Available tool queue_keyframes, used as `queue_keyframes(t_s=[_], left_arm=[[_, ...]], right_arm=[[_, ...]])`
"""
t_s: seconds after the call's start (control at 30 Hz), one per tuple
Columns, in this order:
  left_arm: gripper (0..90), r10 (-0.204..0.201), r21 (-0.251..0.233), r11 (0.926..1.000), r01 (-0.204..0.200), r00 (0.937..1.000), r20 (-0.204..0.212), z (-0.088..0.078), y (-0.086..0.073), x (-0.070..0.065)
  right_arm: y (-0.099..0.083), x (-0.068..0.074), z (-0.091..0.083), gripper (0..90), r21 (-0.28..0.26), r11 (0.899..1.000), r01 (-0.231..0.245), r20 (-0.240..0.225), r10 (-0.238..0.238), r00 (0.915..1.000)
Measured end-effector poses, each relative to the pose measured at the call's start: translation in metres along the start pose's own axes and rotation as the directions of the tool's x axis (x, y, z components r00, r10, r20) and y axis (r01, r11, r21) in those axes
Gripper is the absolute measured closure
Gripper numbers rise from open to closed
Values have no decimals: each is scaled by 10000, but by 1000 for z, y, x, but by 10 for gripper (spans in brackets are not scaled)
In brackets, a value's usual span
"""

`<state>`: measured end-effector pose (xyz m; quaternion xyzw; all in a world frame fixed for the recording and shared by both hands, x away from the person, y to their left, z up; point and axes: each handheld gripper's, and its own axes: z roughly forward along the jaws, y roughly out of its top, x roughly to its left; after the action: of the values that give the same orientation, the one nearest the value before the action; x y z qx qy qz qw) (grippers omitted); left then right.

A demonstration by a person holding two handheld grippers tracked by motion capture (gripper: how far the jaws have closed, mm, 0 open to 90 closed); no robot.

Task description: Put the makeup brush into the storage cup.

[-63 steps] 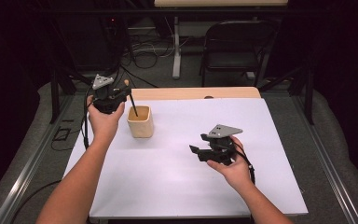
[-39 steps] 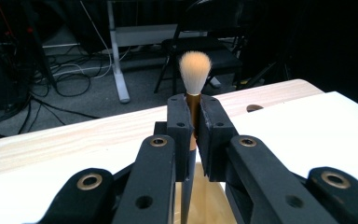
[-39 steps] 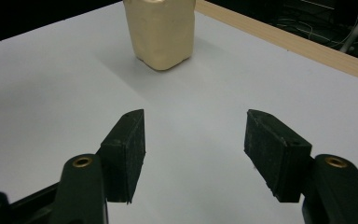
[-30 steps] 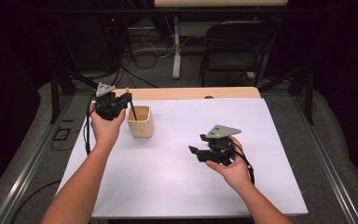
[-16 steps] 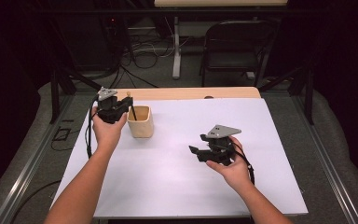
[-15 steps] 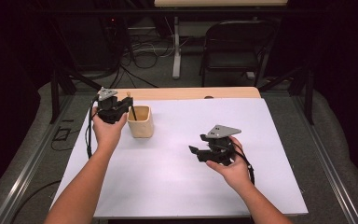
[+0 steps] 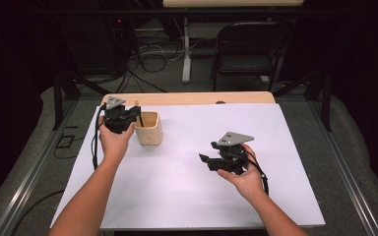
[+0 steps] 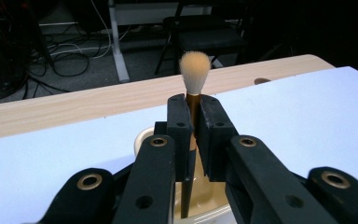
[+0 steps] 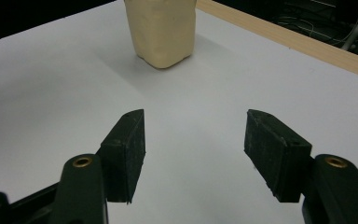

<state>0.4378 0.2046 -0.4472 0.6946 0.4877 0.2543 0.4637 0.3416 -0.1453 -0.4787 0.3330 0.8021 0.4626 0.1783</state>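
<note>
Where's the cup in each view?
High view: cup upper left on the table, beside the left claw.
Left gripper view: cup low centre, behind the jaws clamping the brush.
Right gripper view: cup top centre.
Shared landmark: the table's wooden edge.

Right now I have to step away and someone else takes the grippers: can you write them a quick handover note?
Left gripper: shut on the brush, bristles up, handle reaching down into the cream cup; whether it touches the bottom cannot be told.
Right gripper: open, holding nothing, above the white table, aimed toward the cup.
Cup: upright near the table's far left corner.
Done: brush gripped and lined up inside the cup.
Left: probably open the left jaws so the brush rests in the cup, then draw the hand back.
</note>
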Motion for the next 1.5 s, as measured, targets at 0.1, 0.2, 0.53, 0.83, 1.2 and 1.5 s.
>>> queue_keyframes(t_s=[0.1, 0.2, 0.53, 0.83, 1.2, 1.5], left_arm=[[838, -4, -4, 10000, 4, 10000, -20, 1, -2, 1], [838, -29, 16, 10000, 29, 10000, -35, 2, -4, 1], [838, -40, 164, 9999, 42, 10000, -75, 4, -9, 3], [838, -36, 261, 9997, 39, 10000, -91, 7, -14, 3], [837, -33, 299, 9995, 37, 9999, -129, 7, -16, 4], [826, 48, 368, 9993, -41, 9998, -172, 5, -17, 6]], right_arm=[[0, 0, 0, 381, -3, 10000, -28, -12, 28, 10000], [0, 1, 1, 380, -33, 10000, -5, -8, 5, 10000], [0, 1, 1, 380, -30, 10000, 15, -21, -15, 10000], [-1, 1, 2, 380, 11, 10000, 28, -36, -28, 10000], [-1, 1, 2, 380, 19, 10000, 16, -33, -16, 10000], [0, 1, 1, 380, 38, 10000, 5, -3, -5, 10000]])
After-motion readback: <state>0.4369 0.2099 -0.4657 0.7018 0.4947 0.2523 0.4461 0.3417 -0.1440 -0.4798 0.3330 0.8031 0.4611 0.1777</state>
